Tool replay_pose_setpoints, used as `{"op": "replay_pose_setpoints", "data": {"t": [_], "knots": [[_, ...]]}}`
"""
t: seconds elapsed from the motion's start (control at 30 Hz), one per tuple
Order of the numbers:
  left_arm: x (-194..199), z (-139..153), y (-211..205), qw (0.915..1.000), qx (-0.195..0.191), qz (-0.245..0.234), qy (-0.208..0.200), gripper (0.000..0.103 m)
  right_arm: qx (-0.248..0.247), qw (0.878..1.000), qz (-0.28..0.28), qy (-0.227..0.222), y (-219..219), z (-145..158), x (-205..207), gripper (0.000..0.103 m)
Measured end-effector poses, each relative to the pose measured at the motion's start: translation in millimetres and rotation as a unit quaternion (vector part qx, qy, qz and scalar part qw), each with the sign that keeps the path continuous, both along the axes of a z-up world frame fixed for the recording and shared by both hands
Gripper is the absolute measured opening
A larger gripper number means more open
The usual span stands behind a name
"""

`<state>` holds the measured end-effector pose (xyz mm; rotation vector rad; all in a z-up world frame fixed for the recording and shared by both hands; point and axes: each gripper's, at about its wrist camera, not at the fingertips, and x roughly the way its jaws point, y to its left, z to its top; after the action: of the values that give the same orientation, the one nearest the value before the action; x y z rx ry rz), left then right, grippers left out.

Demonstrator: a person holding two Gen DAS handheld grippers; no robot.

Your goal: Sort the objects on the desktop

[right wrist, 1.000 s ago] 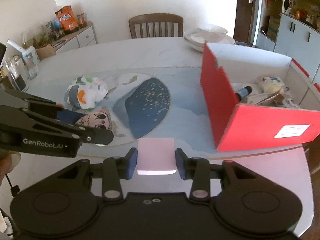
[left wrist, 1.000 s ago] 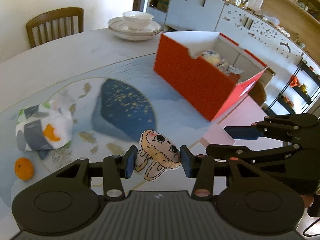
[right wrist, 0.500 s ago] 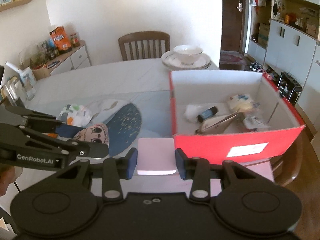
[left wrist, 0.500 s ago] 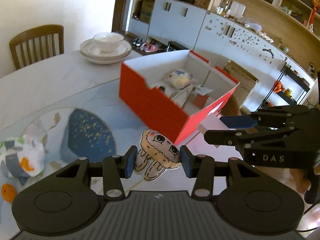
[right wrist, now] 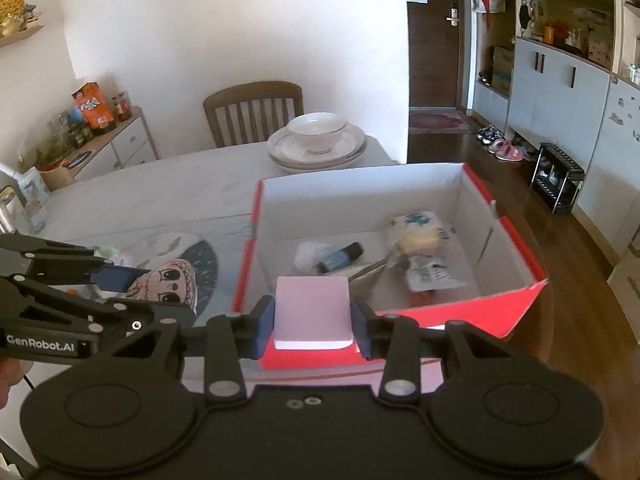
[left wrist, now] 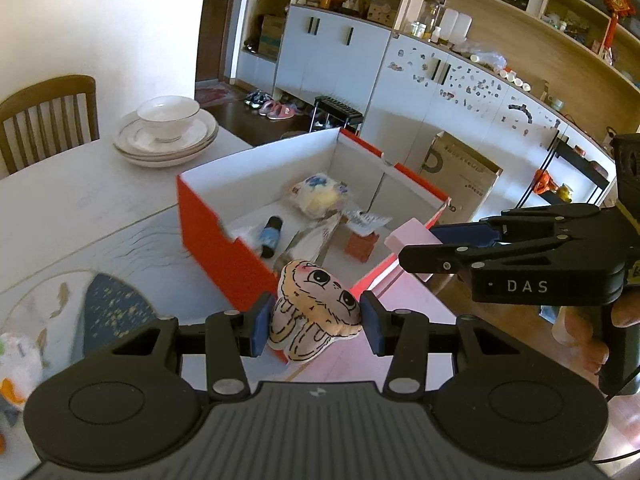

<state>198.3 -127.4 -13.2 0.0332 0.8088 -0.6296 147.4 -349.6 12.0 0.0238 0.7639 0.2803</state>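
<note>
My left gripper (left wrist: pixel 314 322) is shut on a small beige plush toy with a cartoon face (left wrist: pixel 314 310), held in the air by the near corner of the red cardboard box (left wrist: pixel 216 248). My right gripper (right wrist: pixel 312 326) is shut on a pink block (right wrist: pixel 312 312), held over the box's near red wall (right wrist: pixel 460 314). In the left wrist view the right gripper (left wrist: pixel 416 248) shows at the right with the pink block (left wrist: pixel 408 238) at its tip. In the right wrist view the left gripper (right wrist: pixel 132 292) shows at the left with the plush toy (right wrist: pixel 168 282). Several items lie inside the box, among them a small dark bottle (right wrist: pixel 338 258).
A bowl on stacked plates (right wrist: pixel 316 136) stands beyond the box, with a wooden chair (right wrist: pixel 252 114) behind. A dark blue patterned shape (left wrist: pixel 108 304) and a crumpled printed bag (left wrist: pixel 16 364) lie on the table at the left. Wood floor and cabinets lie to the right.
Both grippers rose and travelled toward the red box with their loads. The box's inside now lies open to view, and the tangerine and bag slid off to the left.
</note>
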Motion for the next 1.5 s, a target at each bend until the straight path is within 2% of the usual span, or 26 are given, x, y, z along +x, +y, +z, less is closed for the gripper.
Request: {"op": "replay_pose_setpoints", "data": {"t": [0.5, 0.77, 1.13, 1.23, 1.5], "knots": [[56, 2, -64, 0.9997, 0.018, 0.001, -0.018, 0.045, -0.012, 1.0, 0.009, -0.009, -53, -2, 50, 0.04], [104, -12, -85, 0.9989, 0.042, 0.019, -0.005, 0.045, -0.012, 1.0, 0.014, 0.009, -69, -14, 90, 0.04], [161, -45, -101, 0.9954, 0.089, 0.031, 0.017, 0.045, -0.022, 0.997, 0.045, 0.051, -59, -42, 137, 0.04], [168, -55, -103, 0.9939, 0.106, 0.029, 0.017, 0.045, -0.028, 0.996, 0.054, 0.06, -52, -48, 149, 0.04], [183, -76, -107, 0.99, 0.133, 0.018, 0.045, 0.045, -0.051, 0.993, 0.069, 0.084, -41, -65, 176, 0.04]]}}
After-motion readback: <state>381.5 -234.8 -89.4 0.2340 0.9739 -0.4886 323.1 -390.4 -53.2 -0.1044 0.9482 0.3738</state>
